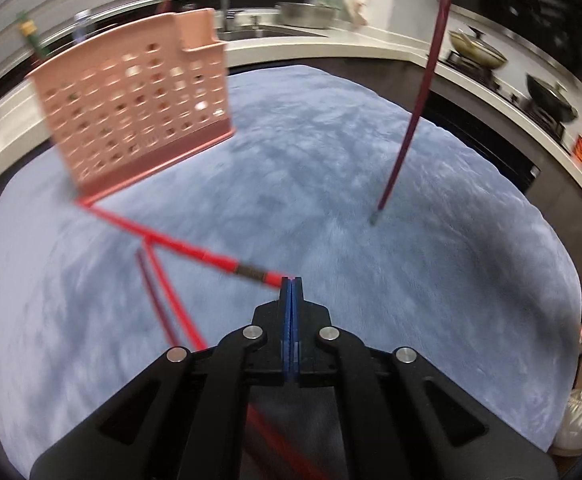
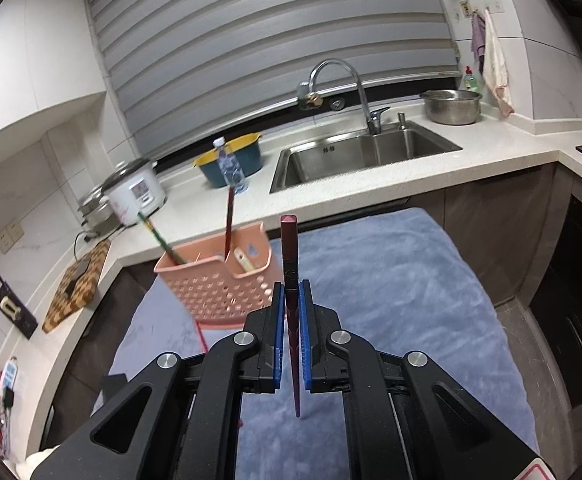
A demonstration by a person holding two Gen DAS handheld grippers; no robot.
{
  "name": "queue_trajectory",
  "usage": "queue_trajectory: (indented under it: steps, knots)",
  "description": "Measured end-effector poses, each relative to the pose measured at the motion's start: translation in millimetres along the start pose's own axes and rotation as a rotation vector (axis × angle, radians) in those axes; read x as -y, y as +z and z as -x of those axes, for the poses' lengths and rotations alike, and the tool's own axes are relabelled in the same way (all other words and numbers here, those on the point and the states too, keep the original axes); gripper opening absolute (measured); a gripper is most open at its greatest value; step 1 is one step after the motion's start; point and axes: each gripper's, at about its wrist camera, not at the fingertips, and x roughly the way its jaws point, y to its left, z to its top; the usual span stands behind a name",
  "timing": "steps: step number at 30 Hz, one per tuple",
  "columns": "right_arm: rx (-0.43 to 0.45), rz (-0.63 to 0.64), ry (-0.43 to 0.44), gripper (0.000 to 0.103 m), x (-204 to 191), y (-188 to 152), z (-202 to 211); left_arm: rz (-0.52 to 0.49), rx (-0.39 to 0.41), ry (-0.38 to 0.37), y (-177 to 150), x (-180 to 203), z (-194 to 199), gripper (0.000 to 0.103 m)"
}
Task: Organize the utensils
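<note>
Right claw point(image 2: 291, 304) gripping dark chopstick point(image 2: 289, 256), upright | left claw point(image 1: 292, 280) pinching red chopstick point(image 1: 195, 252), lying flat | basket point(image 2: 219, 280) sitting ahead-left, nearer my right.

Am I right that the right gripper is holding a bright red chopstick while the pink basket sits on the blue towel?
Not quite. The right gripper is shut on a dark maroon chopstick, not a bright red one, as the right wrist view shows. The pink basket does sit on the blue towel.

Pink perforated basket point(image 2: 215, 280) stands on blue cloth, holding chopsticks; red chopsticks point(image 1: 179, 246) lie beside it.
</note>
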Motion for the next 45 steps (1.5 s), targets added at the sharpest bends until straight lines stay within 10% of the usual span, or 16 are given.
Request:
queue_trajectory:
  steps: [8, 19, 31, 37, 41, 45]
  knots:
    - [-0.056, 0.028, 0.064, 0.007, -28, -22, -11, 0.235, 0.019, 0.091, -21, -22, 32, 0.001]
    - [0.2, 0.093, 0.139, 0.007, -90, 76, -30, 0.408, 0.031, 0.2, -18, -41, 55, 0.015]
    - [0.28, 0.016, 0.17, 0.007, -107, 125, -78, 0.494, 0.032, 0.28, -22, -65, 70, 0.021]
    - [0.195, 0.034, 0.139, 0.009, -103, 108, -112, 0.505, 0.02, 0.278, -22, -64, 65, 0.021]
    - [0.166, 0.036, 0.102, 0.027, -90, 86, -109, 0.498, 0.009, 0.292, -24, -57, 63, 0.045]
    - [0.111, 0.041, 0.084, 0.029, -71, 54, -89, 0.486, -0.008, 0.283, -32, -46, 61, 0.046]
